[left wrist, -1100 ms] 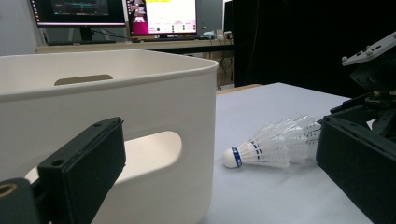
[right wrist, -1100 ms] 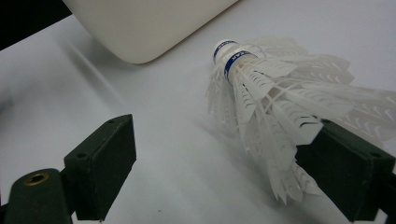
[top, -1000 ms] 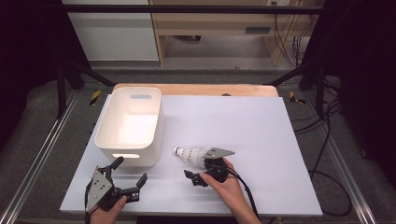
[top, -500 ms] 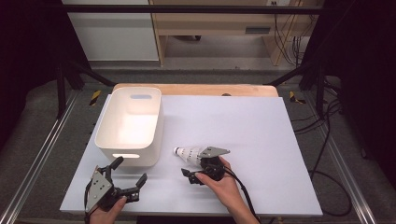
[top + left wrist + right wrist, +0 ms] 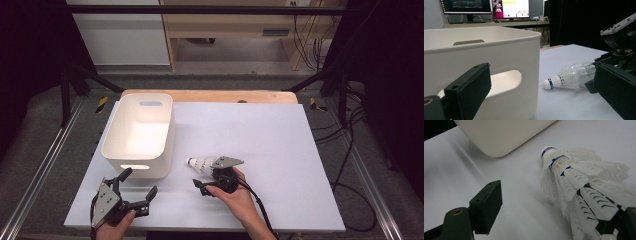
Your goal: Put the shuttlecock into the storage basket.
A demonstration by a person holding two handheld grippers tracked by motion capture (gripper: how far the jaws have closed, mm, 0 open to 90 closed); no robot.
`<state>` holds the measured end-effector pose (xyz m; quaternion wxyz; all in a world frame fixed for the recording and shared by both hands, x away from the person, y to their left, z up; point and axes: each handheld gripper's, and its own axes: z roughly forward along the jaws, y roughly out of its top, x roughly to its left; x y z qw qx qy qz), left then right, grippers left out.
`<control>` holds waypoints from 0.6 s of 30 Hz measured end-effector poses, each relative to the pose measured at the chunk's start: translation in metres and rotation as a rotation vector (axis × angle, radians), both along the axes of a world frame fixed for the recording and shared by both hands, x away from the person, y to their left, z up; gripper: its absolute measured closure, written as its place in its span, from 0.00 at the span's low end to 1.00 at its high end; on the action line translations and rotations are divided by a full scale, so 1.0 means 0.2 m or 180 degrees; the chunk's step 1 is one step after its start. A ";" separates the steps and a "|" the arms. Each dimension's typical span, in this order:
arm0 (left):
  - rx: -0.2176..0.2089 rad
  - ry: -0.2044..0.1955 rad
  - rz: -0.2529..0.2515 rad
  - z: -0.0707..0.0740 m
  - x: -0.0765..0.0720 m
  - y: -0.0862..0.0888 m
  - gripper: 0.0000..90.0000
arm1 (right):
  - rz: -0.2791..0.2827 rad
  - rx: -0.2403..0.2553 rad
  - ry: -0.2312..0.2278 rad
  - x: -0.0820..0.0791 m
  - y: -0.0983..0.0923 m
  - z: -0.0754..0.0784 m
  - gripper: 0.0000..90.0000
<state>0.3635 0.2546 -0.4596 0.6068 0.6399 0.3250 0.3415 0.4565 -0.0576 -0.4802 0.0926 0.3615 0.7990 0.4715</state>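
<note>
A white feather shuttlecock (image 5: 199, 163) with a blue band lies on its side on the white table, cork pointing at the bin. My right gripper (image 5: 203, 177) sits at its feather end. In the right gripper view the skirt (image 5: 584, 185) lies against the right jaw, while the left jaw stands well off it. These jaws have just been closing, with the feathers between them but not pinched, so my right gripper (image 5: 559, 216) is open. My left gripper (image 5: 140, 182) rests open and empty near the front left edge. From the left gripper view (image 5: 541, 100) the shuttlecock (image 5: 569, 78) shows beyond.
A white plastic bin (image 5: 111, 131) with handle slots stands at the left middle of the table, its wall (image 5: 499, 50) close before the left gripper and its corner (image 5: 499, 135) near the shuttlecock. A wooden board edges the table's far side.
The right gripper has crept slightly left along the shuttlecock. The shuttlecock and the left gripper have stayed where they were.
</note>
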 end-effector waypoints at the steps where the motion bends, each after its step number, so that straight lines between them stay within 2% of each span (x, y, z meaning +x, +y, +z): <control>1: 0.0003 0.0000 -0.0001 0.00 0.00 0.00 0.02 | -0.0001 -0.0010 0.0009 0.00 0.00 0.00 0.24; 18: 0.0002 0.0003 -0.0010 0.00 0.00 0.00 0.02 | -0.0025 -0.0111 -0.0051 0.01 0.02 0.00 0.28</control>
